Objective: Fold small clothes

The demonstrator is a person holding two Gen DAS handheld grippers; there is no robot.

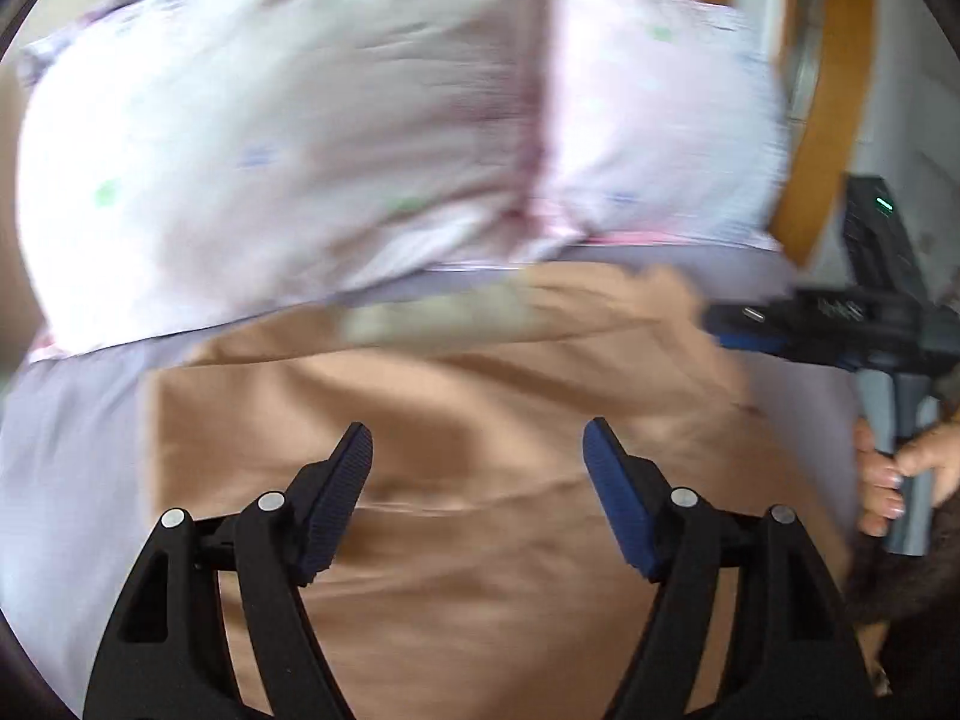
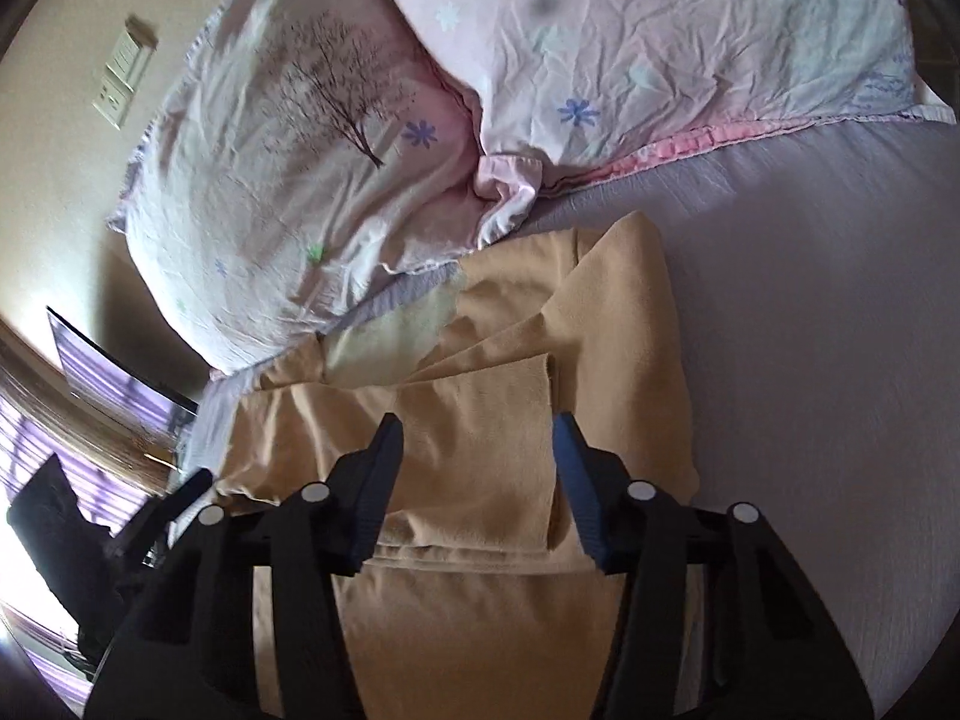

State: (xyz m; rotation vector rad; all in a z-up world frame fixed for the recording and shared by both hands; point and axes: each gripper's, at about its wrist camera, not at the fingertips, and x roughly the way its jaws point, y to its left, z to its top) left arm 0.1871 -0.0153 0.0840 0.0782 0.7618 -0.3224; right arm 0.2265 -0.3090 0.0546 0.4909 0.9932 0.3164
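A tan garment (image 1: 480,480) lies on a lavender bedsheet (image 1: 72,450). In the right wrist view the garment (image 2: 480,420) is folded into layers, with a pale lining patch at its far left. My left gripper (image 1: 477,444) is open and empty, hovering over the garment's middle. My right gripper (image 2: 477,438) is open and empty, its jaws standing either side of a folded flap. The right gripper also shows in the left wrist view (image 1: 840,330) at the garment's right edge. The left wrist view is blurred.
Two floral pillows (image 2: 300,180) (image 2: 690,48) lie just beyond the garment. Bare sheet (image 2: 810,330) spreads to the right. A wall with a switch plate (image 2: 123,81) and a window (image 2: 36,438) are at left. A wooden door frame (image 1: 822,120) stands at right.
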